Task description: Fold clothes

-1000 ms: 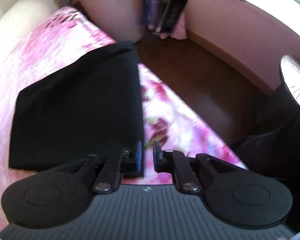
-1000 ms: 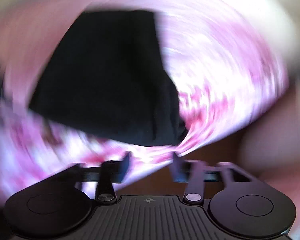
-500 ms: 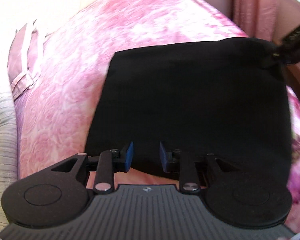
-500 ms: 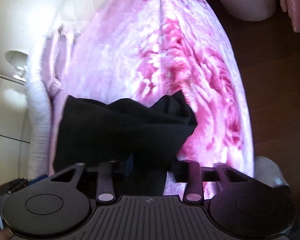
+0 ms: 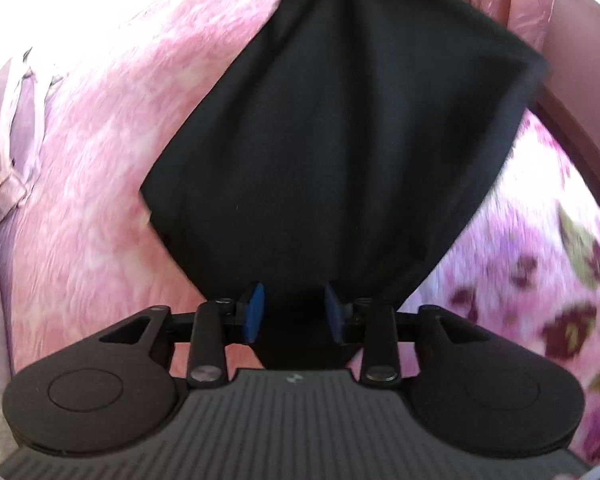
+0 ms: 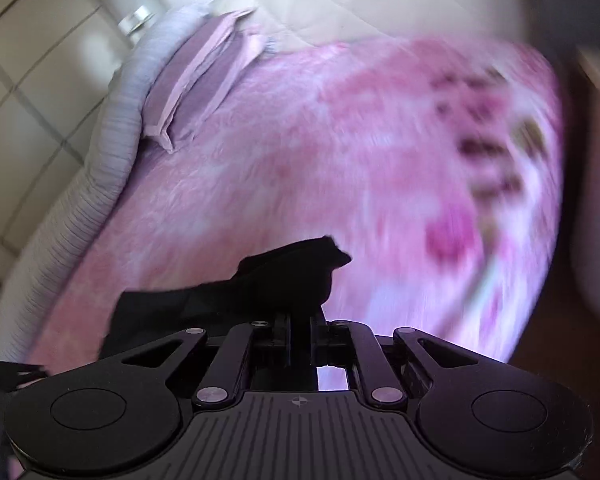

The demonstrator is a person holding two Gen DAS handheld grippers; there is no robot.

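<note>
Right wrist: right hand-held gripper (image 6: 300, 336) clamps black garment (image 6: 284, 276).

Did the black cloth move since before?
Yes. The black cloth lay flat on the pink blanket; now it is pulled up off it, toward the left gripper.

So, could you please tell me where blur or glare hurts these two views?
Left wrist view: the black garment is fairly sharp, the floral blanket smears at right, and sunlight blows out the top left. Right wrist view: the blanket's right side is motion-blurred, the purple pillow stays clearer, and the cloth in the right gripper is a featureless silhouette.
</note>
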